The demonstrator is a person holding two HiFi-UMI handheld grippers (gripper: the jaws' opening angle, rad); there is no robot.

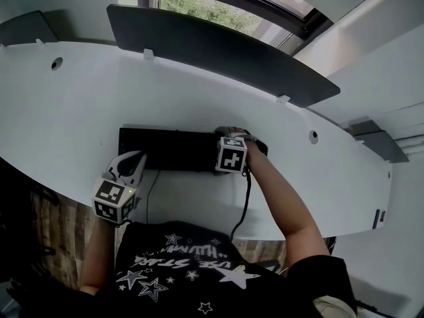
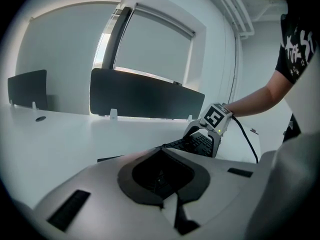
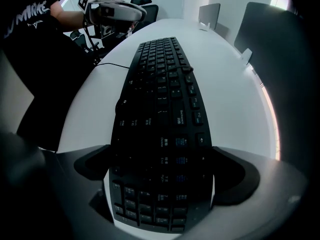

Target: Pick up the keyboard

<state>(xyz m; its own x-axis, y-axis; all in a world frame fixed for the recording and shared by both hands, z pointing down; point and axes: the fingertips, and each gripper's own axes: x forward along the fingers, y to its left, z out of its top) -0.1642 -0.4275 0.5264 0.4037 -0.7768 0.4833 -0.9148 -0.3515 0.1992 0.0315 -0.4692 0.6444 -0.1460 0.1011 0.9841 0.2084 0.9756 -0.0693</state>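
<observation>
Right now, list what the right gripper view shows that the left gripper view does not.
Only the right gripper view: the keyboard along its whole length, near end clamped between the jaws, with the left gripper and office chairs beyond. Only the left gripper view: the window, the right gripper, and its own jaws shut on nothing. Both: the keyboard, the white desk, dark divider panels.
</observation>
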